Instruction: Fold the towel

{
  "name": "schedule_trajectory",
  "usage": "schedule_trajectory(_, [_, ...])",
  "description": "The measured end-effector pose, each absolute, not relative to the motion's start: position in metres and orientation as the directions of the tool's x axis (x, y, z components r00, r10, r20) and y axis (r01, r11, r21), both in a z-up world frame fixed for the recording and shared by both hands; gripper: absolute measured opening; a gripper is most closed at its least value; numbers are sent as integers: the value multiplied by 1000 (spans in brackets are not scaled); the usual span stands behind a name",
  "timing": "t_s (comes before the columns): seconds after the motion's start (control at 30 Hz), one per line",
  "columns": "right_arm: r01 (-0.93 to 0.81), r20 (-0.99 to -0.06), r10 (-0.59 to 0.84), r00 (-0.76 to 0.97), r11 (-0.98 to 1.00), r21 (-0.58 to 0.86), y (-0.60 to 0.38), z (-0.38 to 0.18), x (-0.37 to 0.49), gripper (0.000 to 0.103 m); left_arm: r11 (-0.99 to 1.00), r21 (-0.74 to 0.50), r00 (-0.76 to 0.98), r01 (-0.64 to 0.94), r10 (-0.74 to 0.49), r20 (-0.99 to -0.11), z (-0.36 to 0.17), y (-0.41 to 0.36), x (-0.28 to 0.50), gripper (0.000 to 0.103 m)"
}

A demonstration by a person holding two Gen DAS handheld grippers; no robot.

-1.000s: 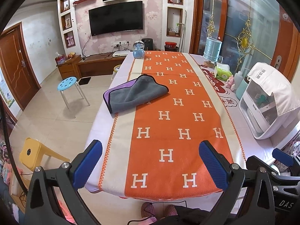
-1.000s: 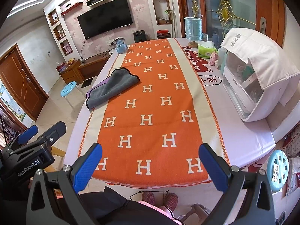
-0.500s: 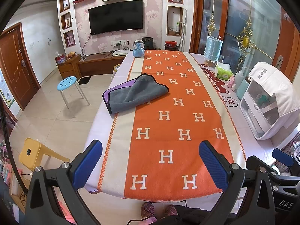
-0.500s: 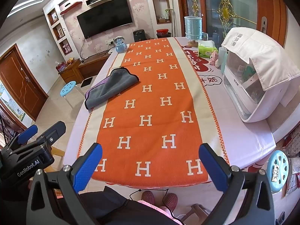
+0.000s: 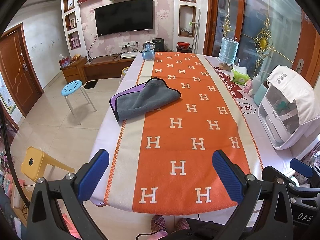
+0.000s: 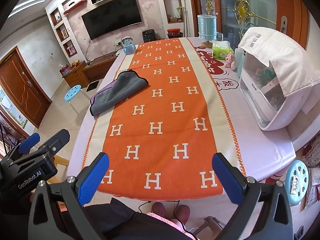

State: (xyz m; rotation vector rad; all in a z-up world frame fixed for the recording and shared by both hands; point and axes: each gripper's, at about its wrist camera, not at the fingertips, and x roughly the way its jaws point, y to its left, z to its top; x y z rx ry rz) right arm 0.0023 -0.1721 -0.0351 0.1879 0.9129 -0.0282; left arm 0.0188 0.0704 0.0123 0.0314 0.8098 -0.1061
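Change since earlier: almost none; both views sit a touch farther back from the table's near edge than a second ago, and the towel lies just as it did.
Left gripper (image 5: 161,173): its blue-padded fingers (image 5: 94,175) are spread wide with nothing between them, held above the near end of the table; in the right wrist view it shows at the lower left (image 6: 30,146), off the table's left side.
Right gripper (image 6: 160,175): spread wide as well, holding nothing, hovering over the near edge of the runner.
Towel (image 5: 145,100): a grey cloth with a purple underside and dark edging, roughly folded over itself, lying on the left half of the table, well apart from both grippers; it straddles the runner's cream border and hangs slightly at the table's left edge (image 6: 118,91).
Table runner (image 5: 190,132): orange with white H letters, running down the middle of the table.
Table (image 5: 270,160): pale lilac cloth shows on both sides of the runner.
White appliance (image 6: 274,84): stands on the right side of the table under a white cover.
Blue globe ornament (image 5: 148,51): at the far end of the table, just left of the runner's orange field.
Tissue pack (image 6: 222,51): green, on the far right part of the table.
Blue stool (image 5: 73,87): on the floor left of the table.
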Motion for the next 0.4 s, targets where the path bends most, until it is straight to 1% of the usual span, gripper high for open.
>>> schedule_trajectory(0.4, [105,-791,56,609,983,151,-172,-36,4,103,994,-12,684,108,-83,-725,13,71,19,103])
